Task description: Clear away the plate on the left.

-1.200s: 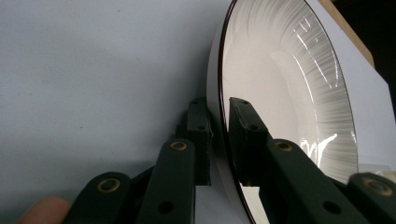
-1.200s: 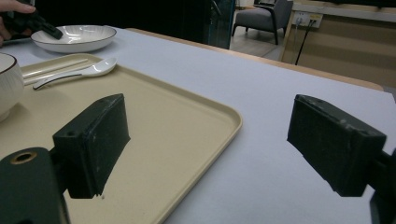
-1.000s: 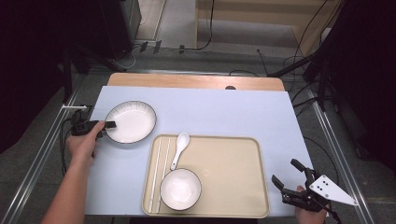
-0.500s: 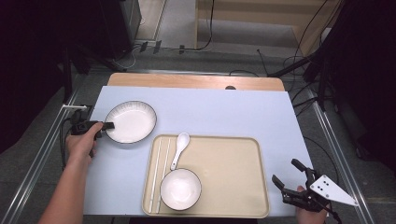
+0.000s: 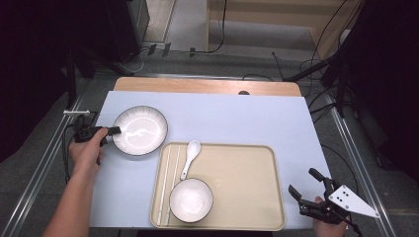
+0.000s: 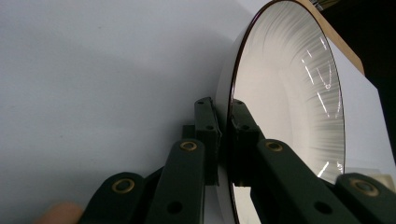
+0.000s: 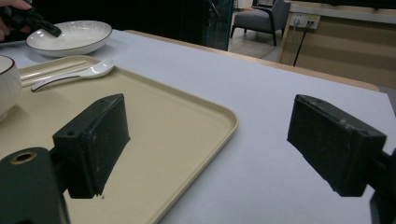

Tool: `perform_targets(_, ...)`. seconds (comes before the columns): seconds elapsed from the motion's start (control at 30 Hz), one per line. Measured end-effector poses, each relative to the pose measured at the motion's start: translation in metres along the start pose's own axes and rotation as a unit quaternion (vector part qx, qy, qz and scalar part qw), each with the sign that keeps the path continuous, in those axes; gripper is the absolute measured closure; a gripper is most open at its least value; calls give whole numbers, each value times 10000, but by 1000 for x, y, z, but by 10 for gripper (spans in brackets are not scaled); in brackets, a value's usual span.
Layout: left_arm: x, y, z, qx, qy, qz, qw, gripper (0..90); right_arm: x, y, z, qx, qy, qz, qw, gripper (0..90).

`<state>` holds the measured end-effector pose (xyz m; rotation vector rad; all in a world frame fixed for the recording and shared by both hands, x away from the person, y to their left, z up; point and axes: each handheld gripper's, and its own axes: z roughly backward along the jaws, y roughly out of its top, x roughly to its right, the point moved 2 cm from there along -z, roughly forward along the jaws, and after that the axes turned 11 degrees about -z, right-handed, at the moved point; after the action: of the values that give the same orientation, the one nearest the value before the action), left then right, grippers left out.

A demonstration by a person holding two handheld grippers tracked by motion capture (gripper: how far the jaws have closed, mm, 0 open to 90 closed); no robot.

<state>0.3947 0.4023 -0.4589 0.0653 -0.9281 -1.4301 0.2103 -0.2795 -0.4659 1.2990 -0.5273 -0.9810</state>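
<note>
A beige tray (image 5: 247, 187) holds a small bowl (image 5: 191, 199), a spoon (image 5: 189, 157) and chopsticks (image 5: 164, 183) (laid side by side).

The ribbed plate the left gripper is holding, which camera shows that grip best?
The left gripper view: the plate rim sits pinched between the left gripper jaws, seen close. The high view shows the whole plate beside the tray, the grip small. The right gripper view shows the plate far off.

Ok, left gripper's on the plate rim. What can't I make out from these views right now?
- Left gripper view: the plate is cut off by the right edge; the rim below the left gripper is hidden by its jaws.
- Right gripper view: the small bowl is cut off by the left edge.
- High view: the right gripper hides the hand holding it.
</note>
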Motion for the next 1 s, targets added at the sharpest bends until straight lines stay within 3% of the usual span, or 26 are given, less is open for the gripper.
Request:
perform_targets(0.1, 0, 1, 6, 74, 7, -41, 10000, 851, 0, 0, 0, 5, 1, 5, 10000, 131)
perform_targets(0.23, 3, 3, 13, 225, -137, -74, 9996, 852, 0, 0, -1, 1, 2, 6, 10000, 130)
perform_targets(0.57, 33, 4, 23, 429, -448, -389, 9973, 852, -1, 0, -1, -13, 11, 8, 10000, 130)
perform_targets(0.83, 59, 7, 23, 345, -373, -935, 9943, 849, -1, 0, -1, -7, 15, -7, 10000, 130)
perform_targets(1.0, 72, 9, 19, 370, -638, -949, 9927, 851, -1, 0, -1, -17, 17, 16, 10000, 131)
